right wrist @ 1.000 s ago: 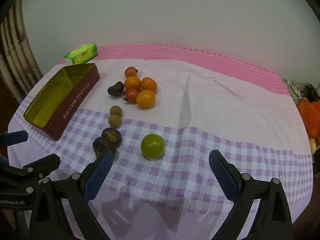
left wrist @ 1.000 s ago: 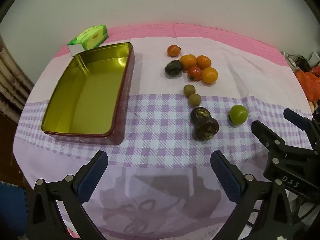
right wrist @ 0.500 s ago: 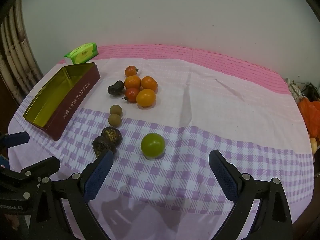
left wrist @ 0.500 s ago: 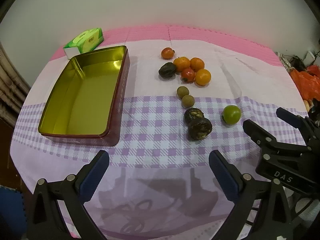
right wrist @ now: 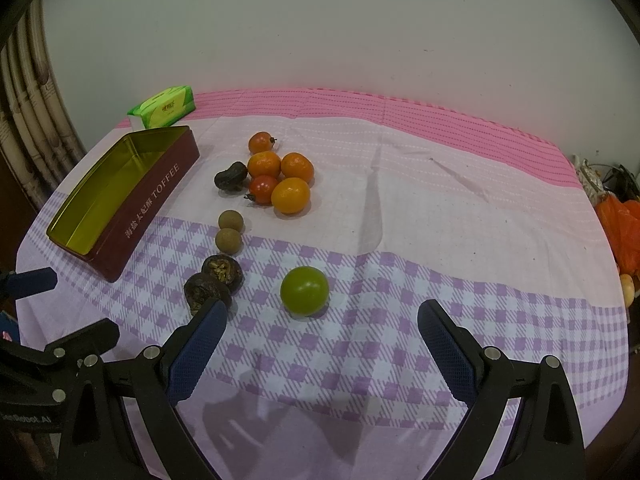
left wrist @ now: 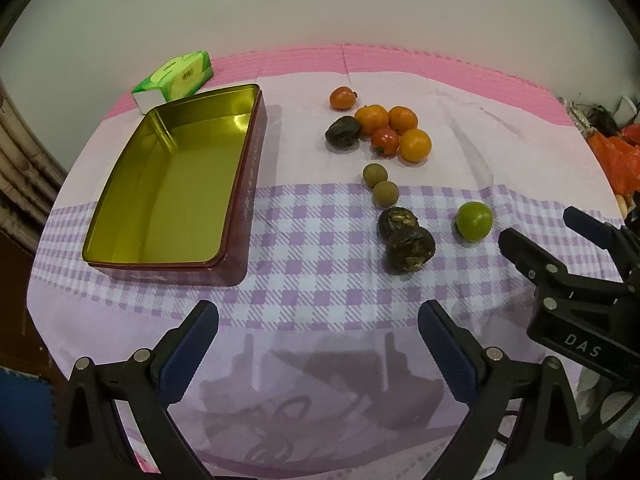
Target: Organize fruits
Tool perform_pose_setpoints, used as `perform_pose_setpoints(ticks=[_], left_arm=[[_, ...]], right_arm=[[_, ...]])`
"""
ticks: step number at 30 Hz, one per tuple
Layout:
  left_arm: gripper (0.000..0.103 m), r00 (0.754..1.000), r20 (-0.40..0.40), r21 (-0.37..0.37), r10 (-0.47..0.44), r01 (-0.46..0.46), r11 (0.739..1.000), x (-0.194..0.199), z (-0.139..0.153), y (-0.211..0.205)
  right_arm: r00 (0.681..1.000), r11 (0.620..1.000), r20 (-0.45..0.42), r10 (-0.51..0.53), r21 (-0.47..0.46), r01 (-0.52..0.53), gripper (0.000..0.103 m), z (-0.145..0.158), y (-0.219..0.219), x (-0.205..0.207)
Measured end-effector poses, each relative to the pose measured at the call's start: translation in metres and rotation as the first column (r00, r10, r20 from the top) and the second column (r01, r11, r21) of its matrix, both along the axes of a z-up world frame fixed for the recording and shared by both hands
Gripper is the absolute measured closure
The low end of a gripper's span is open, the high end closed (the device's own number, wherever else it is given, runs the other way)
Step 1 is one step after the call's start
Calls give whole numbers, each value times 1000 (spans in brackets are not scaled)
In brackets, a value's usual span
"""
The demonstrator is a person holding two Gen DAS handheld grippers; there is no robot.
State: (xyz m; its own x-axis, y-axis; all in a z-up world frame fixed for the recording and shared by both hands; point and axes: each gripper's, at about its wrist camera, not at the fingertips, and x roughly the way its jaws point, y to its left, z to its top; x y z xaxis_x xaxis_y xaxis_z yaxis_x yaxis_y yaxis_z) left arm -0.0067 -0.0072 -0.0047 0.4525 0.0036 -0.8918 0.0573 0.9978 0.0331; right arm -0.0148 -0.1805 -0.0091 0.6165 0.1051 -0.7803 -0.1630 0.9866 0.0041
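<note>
An open maroon toffee tin [left wrist: 120, 184] [right wrist: 152, 200] with a gold inside lies at the table's left; nothing is in it. Right of it sit several orange and red fruits [left wrist: 374, 118] [right wrist: 291, 195], a dark fruit [left wrist: 341, 132], two small brown round fruits [left wrist: 385, 194] [right wrist: 229, 240], two dark wrinkled fruits [left wrist: 410, 250] [right wrist: 222, 270] and a green fruit [left wrist: 474, 220] [right wrist: 304, 290]. My left gripper [left wrist: 318, 336] hangs open over the near cloth. My right gripper [right wrist: 322, 338] is open just short of the green fruit, also seen from the left wrist [left wrist: 540, 236].
A green tissue pack [left wrist: 176, 76] [right wrist: 164, 106] lies behind the tin. A pink and purple checked cloth [left wrist: 320, 280] covers the round table. Orange bags [left wrist: 618, 156] sit off the right edge, a wall stands behind, and curtain folds [right wrist: 24, 120] hang left.
The left wrist view has drawn back and shifted slightly, so tin and fruits sit a little further left. The right view has barely changed. Both grippers stay open.
</note>
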Motion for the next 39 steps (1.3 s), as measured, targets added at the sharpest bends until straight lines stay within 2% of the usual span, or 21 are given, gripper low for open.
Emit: perform_pose_setpoints(ticks=[39], left_arm=[[4, 999, -41, 12, 20, -19, 1000, 5, -7, 7]], right_arm=[[1000, 1000, -11, 0, 0, 0, 7, -5, 0, 2]])
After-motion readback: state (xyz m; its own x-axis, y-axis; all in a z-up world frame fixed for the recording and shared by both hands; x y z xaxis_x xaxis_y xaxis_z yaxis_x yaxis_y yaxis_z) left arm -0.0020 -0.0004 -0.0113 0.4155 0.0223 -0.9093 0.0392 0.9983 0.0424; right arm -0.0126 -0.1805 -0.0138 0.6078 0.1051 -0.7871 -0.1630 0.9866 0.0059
